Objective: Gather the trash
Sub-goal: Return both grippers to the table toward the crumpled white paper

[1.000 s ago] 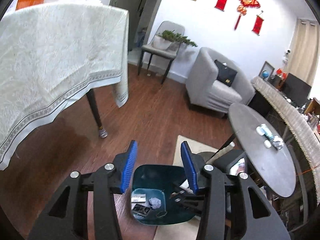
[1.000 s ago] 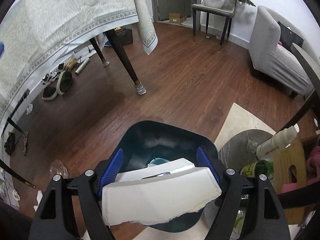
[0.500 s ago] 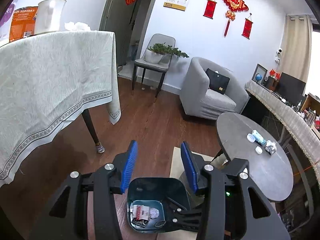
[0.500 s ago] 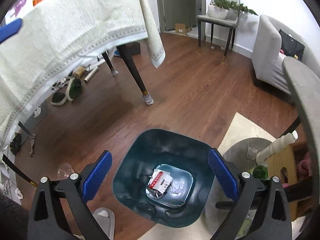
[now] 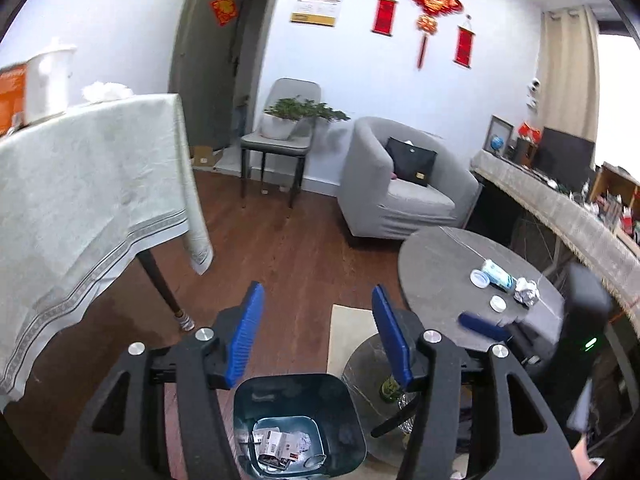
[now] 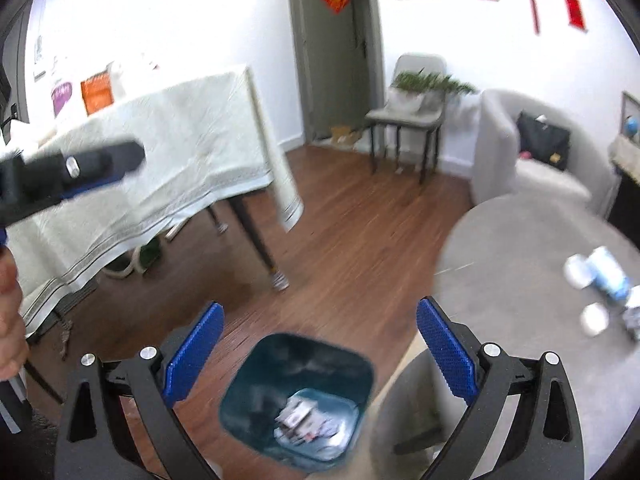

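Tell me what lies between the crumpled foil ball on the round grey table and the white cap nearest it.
Nothing: in the left wrist view, bare grey tabletop separates the crumpled foil ball from the white cap.

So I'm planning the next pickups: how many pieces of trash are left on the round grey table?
4, clustered near its far side: a blue-white bottle, a lid beside it, a white cap nearer, and a crumpled foil ball. Others may be hidden.

Glossy plastic bin (image 5: 344, 408), wood floor (image 5: 304, 256)
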`<action>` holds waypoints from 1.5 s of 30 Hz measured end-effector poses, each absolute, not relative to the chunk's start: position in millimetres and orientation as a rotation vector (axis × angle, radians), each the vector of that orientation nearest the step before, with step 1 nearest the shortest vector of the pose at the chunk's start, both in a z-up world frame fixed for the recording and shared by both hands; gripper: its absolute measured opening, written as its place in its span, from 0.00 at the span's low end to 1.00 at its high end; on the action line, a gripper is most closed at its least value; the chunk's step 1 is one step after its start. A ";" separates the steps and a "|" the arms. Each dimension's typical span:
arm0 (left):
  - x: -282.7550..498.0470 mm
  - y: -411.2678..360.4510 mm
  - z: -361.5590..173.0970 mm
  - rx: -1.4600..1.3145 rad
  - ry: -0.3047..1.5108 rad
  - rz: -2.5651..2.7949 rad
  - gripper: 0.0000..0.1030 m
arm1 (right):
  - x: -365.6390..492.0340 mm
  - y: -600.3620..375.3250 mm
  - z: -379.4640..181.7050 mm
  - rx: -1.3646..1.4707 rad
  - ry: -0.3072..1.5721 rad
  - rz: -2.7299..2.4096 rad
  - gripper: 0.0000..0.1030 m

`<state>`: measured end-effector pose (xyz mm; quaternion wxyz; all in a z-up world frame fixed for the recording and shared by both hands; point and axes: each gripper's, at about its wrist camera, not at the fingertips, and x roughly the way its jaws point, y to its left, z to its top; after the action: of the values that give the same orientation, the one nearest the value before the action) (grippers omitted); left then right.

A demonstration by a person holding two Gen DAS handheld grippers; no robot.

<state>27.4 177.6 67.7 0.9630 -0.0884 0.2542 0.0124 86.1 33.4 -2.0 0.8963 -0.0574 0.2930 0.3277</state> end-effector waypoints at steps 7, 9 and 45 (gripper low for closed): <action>55.6 134.3 64.9 -0.139 0.539 -0.037 0.65 | 103.1 -24.2 22.3 -0.076 0.518 0.596 0.95; 62.1 121.9 65.1 -0.126 0.536 -0.060 0.68 | 109.0 -38.9 24.4 -0.077 0.518 0.574 0.95; 174.6 -68.8 -16.6 0.185 0.760 -0.445 0.78 | 212.6 -228.9 2.8 0.031 0.715 0.214 0.75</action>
<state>174.6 -68.8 -16.6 0.9004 0.0896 0.3675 -0.2148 212.6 -228.9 2.8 0.9310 0.0151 0.3493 0.1047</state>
